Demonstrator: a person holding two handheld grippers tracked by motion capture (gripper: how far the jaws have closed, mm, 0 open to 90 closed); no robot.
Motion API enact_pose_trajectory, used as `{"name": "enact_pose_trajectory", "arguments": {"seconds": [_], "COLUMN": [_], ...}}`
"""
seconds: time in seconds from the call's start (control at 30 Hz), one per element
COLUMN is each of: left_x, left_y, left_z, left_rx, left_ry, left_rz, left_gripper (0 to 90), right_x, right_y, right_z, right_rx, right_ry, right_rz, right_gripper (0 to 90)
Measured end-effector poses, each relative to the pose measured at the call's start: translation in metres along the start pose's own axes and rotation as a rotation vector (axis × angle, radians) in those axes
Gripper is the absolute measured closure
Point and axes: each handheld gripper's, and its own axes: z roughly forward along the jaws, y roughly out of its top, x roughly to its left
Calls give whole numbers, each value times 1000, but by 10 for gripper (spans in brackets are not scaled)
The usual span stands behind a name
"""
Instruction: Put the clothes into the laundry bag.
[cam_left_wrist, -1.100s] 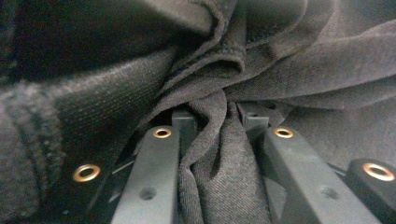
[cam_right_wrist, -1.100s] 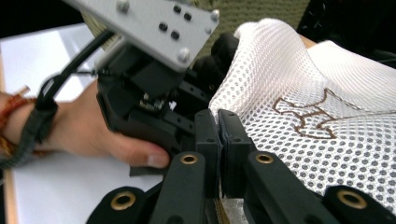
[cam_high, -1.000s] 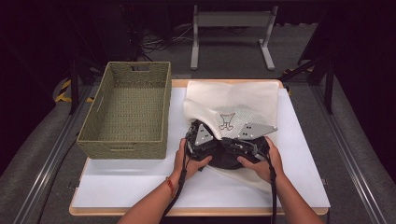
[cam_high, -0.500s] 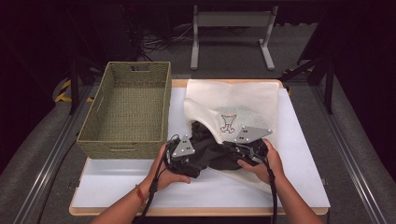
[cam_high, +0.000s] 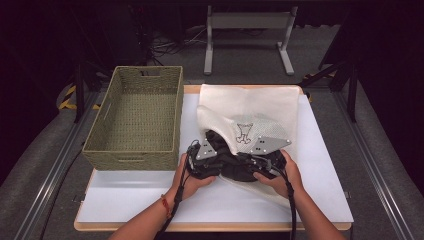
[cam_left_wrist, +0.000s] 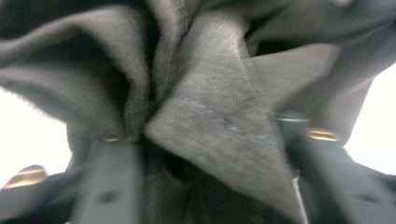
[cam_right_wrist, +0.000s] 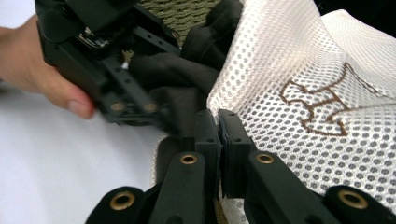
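Now we are stuffing the dark garment (cam_high: 235, 167) into the mesh bag (cam_high: 250, 127), which lies on the table (cam_high: 125, 200) just right of the basket (cam_high: 135, 120). Most of the garment sits at the bag's mouth, on the near side of the bag, part already under the mesh.

Our right gripper (cam_right_wrist: 218, 123) has its jaws pressed tight together on the bag's edge, holding the mouth up. Our left gripper (cam_high: 202, 160) is bunched into the garment; in the left gripper view dark folds lie between its jaws, which have just been closing on that cloth.

What could go wrong, as we judge it:
- The mesh edge could slip from the right jaws, since only a thin bit of fabric is pinched; the mouth would then collapse over the garment.
- The left grip takes one fold only, so a push may drive that fold in and leave the rest bulging outside the bag.
- The two grippers stand very near each other at the bag's mouth; a hard push could knock them together or drag the whole bag away from the basket.

Against half a second ago, the left gripper has come in from beside the bag, toward the right gripper, and its jaws are narrower. The right gripper and the bag lie as they did.
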Motion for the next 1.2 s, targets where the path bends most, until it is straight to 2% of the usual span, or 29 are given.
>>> {"name": "enact_pose_trajectory", "arguments": {"seconds": [0.03,0.07,0.1,0.27,0.3,0.33,0.4,0.47,0.5,0.53,0.57,0.63,0.7,0.8,0.83,0.97,1.0,1.1,1.13,1.17,1.2], "left_x": [-5,-5,-12,-20,-20,-20,-14,-11,-8,-6,-4,-2,-2,0,2,-3,-4,-3,-3,-2,-2], "left_y": [4,4,7,12,12,12,11,11,10,10,11,10,11,12,13,14,14,10,10,8,6], "left_z": [2,2,6,18,25,25,32,35,36,36,35,34,34,34,34,29,27,15,15,10,5], "left_rx": [-27,-27,-37,-82,-105,-105,-127,-129,-132,-127,-122,-120,-113,-104,-99,-74,-76,-85,-85,-69,-56], "left_ry": [-34,-34,-52,-71,-56,-56,-36,10,17,36,71,85,121,167,159,172,169,126,126,106,100], "left_rz": [19,19,47,40,36,36,-2,14,-7,-11,3,-14,-10,-4,-15,46,51,83,83,95,117], "left_gripper": [692,700,709,721,723,727,731,734,736,736,738,740,744,745,744,683,638,568,522,522,467], "right_x": [0,0,0,5,6,6,5,3,2,0,0,-1,-1,-2,-3,-8,-8,-7,-7,-7,-7], "right_y": [1,1,3,8,8,8,7,5,4,2,1,-2,-5,-7,-9,-14,-15,-16,-16,-16,-15], "right_z": [-1,-1,-3,-4,-4,-4,-4,-5,-5,-5,-5,-2,2,5,6,10,11,13,13,13,12], "right_rx": [-16,-16,-43,-63,-62,-62,-59,-54,-52,-43,-34,3,27,81,91,102,113,118,116,116,112], "right_ry": [8,8,37,64,72,72,77,79,81,79,77,74,76,29,12,14,9,7,6,6,5], "right_rz": [4,4,23,25,28,28,37,47,52,50,51,44,52,26,21,38,32,33,30,30,32], "right_gripper": [879,879,880,880,880,880,880,881,881,881,881,881,881,880,880,879,879,879,879,879,878]}}
